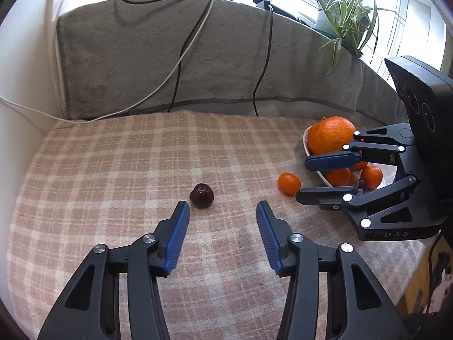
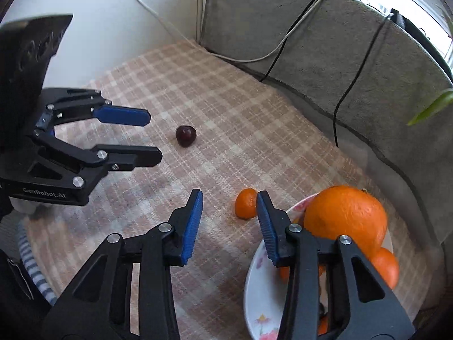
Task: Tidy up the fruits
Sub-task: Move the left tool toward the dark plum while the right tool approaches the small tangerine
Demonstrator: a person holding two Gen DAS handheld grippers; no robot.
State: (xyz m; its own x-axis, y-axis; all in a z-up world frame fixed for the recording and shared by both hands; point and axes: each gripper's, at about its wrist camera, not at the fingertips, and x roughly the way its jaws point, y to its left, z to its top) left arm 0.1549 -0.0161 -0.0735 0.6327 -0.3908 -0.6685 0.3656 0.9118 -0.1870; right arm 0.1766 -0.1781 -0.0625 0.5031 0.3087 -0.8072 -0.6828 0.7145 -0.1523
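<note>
Fruits: we see a dark plum [image 1: 201, 195] left, a loose mandarin [image 1: 288, 184] mid-blanket, and a big orange [image 1: 330, 135] piled with small ones in a floral bowl [image 2: 262, 289] right.
Surroundings: checked blanket [image 1: 113, 184]; grey towel [image 1: 141, 56] behind, crossed by cables [image 1: 181, 65].
Left gripper [image 1: 222, 212]: fingers spread wide, nothing held, near the plum.
Right gripper [image 2: 229, 201]: fingers spread, nothing held, low beside the mandarin and bowl.

So my left gripper [image 1: 222, 212] sits just behind the plum [image 1: 201, 195], the loose mandarin [image 1: 289, 184] lies to its right on the blanket [image 1: 113, 170], with the fruit bowl [image 2: 262, 297] just beyond that
</note>
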